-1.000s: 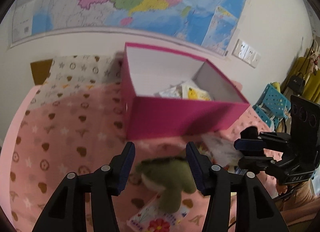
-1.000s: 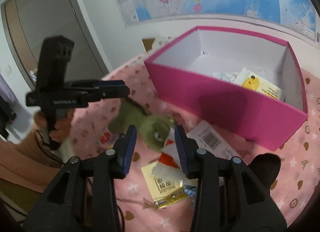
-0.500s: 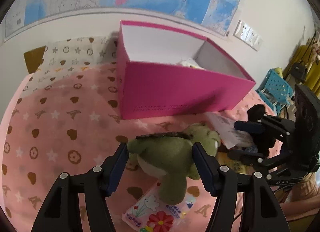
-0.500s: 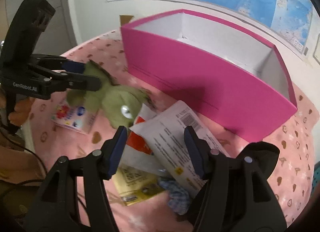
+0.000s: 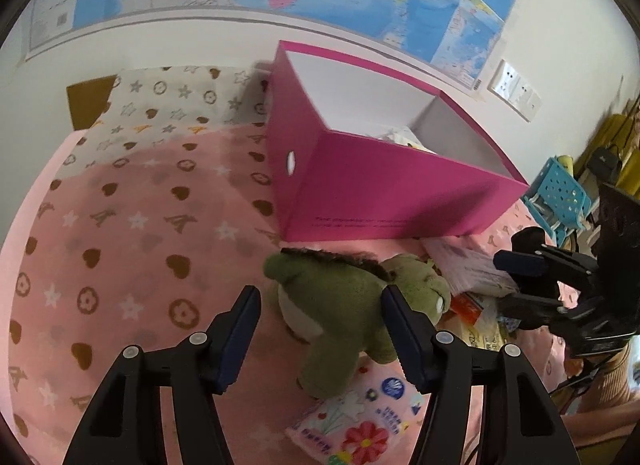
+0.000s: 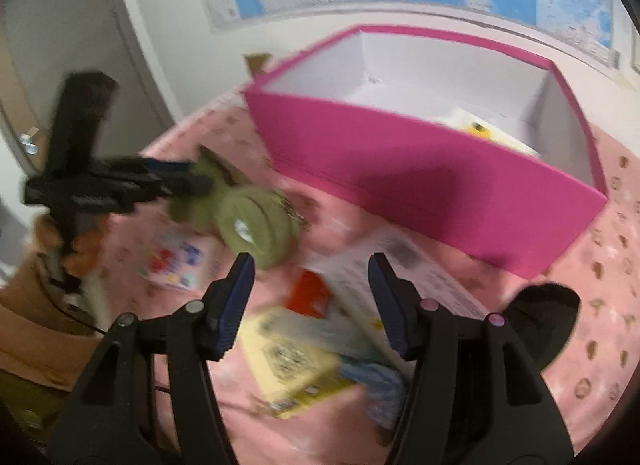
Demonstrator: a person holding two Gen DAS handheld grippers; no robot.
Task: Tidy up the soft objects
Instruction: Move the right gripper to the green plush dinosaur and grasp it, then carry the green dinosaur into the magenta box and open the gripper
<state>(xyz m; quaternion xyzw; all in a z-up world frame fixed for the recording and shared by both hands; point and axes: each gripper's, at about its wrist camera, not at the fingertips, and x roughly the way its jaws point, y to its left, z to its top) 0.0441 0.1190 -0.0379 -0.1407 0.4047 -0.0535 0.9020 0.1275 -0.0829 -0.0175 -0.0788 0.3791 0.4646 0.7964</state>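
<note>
between the closing left fingers point(image 5: 394, 329), a green plush dinosaur point(image 5: 344, 297), ungripped

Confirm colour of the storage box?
Pink outside, white inside; the box shows best in the left wrist view.

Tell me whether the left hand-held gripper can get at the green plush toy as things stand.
Probably yes. The left hand-held gripper has its jaws closing around the green plush toy, whose body lies between them on the pink blanket; nothing blocks it.

Evenly lit fisheye views; right wrist view motion-blurred.
</note>
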